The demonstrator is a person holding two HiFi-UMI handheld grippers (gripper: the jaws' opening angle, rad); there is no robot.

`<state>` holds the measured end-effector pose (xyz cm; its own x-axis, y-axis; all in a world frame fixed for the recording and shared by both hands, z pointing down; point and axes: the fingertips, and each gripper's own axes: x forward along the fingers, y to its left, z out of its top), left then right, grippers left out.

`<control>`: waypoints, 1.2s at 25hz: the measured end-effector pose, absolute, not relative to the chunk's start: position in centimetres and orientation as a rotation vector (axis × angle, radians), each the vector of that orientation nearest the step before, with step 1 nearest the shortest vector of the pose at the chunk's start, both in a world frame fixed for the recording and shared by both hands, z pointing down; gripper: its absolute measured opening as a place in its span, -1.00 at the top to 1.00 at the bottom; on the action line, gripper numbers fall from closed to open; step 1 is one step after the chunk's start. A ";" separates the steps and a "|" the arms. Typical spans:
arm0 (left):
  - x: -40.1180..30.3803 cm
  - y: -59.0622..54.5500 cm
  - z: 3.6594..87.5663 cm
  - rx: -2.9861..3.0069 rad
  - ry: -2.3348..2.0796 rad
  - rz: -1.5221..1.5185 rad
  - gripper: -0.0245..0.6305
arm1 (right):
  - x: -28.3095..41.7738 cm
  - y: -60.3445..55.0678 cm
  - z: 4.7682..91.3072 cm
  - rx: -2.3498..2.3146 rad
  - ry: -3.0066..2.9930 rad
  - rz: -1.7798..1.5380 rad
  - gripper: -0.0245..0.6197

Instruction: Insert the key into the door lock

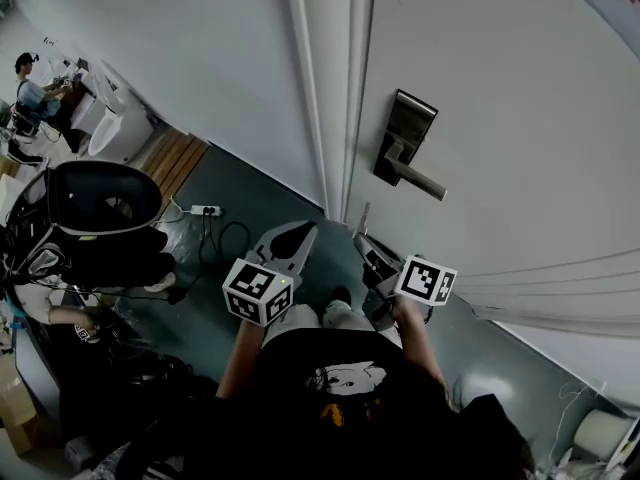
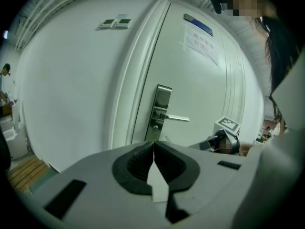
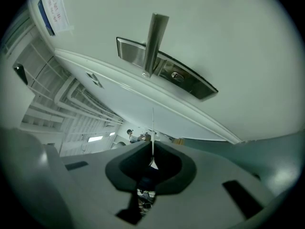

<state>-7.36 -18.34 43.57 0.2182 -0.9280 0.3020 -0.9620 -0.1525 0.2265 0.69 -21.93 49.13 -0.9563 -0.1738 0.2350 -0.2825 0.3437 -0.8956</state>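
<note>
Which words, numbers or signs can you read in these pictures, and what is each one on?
Paper notice on the door: printed lines, too blurred to read.
Blue plate above it: too small to read.
Two small wall plates: too small to read.
Marker cube: square pattern, no words.

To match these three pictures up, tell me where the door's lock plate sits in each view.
Head view: lock plate in the upper half, right of centre, its lever pointing right.
Left gripper view: lock plate near centre, upright, just above the jaws.
Right gripper view: lock plate in the upper middle, slanted, lever pointing up.
Shared landmark: the door-frame moulding running alongside the plate.
</note>
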 end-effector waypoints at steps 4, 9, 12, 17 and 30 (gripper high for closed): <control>-6.8 -19.3 43.5 2.183 -1.709 0.128 0.90 | 0.9 -22.1 49.3 0.458 -2.499 1.704 0.86; -5.8 -20.2 42.8 2.289 -1.596 0.143 0.90 | 0.9 -22.2 48.9 0.525 -2.513 1.727 0.86; -5.9 -20.8 42.4 2.351 -1.527 0.166 0.90 | 0.4 -22.0 48.8 0.593 -2.516 1.738 0.86; -6.0 -20.6 41.8 2.443 -1.404 0.169 0.90 | -0.5 -21.3 49.3 0.692 -2.510 1.773 0.86; -6.8 -18.1 41.9 2.607 -1.174 0.181 0.90 | -2.2 -22.9 50.6 0.873 -2.536 1.753 0.86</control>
<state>-6.79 -18.07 41.91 0.6627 -0.7144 0.2246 -0.7489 -0.6323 0.1982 -2.17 -22.88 50.63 -0.8498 -0.4651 0.2482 -0.3965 0.2536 -0.8823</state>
